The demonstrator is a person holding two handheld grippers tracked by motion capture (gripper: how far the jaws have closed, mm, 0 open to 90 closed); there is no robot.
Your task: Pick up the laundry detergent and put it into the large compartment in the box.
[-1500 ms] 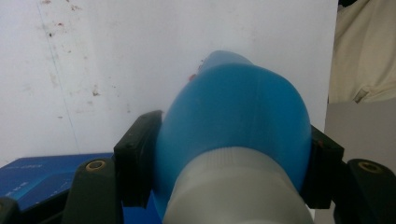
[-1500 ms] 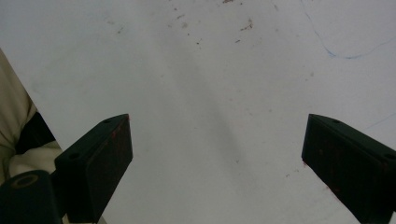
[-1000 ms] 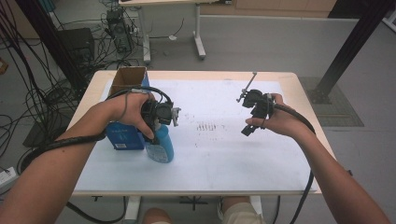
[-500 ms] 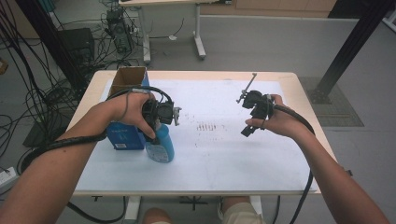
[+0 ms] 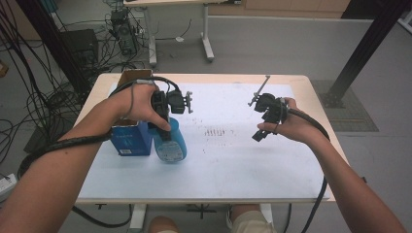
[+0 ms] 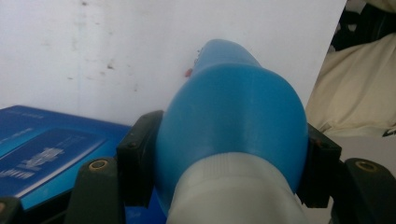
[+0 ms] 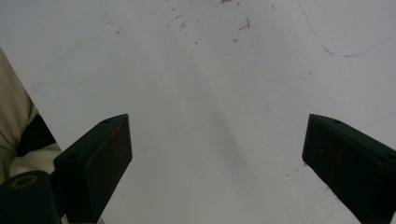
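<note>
The left gripper (image 5: 167,124) is clamped on a blue bottle (image 5: 171,143), its two black jaws pressing the bottle's shoulder from either side just below the white cap (image 6: 233,191). In the left gripper view the bottle's blue body runs straight away from the jaws, with the cap nearest the camera between them. From the high view the bottle hangs below the gripper, its labelled body pointing toward the person and its lower part over the white sheet (image 5: 243,155) that covers the table (image 5: 311,82). Whether the bottle's base touches the sheet cannot be told.

Just beside the bottle, on the outer side of the left gripper, stands a blue box (image 5: 130,138); its printed face shows at the lower left of the left gripper view (image 6: 42,154), close against the jaw there. Beyond the left hand (image 5: 138,104) a brown cardboard box (image 5: 133,75) sits at the table's far corner.

The right gripper (image 5: 265,121) is well apart from the bottle, held above the bare sheet in the right hand (image 5: 289,126). Its jaws stand wide apart with nothing between them; the stained white sheet (image 7: 215,93) lies beneath them.
</note>
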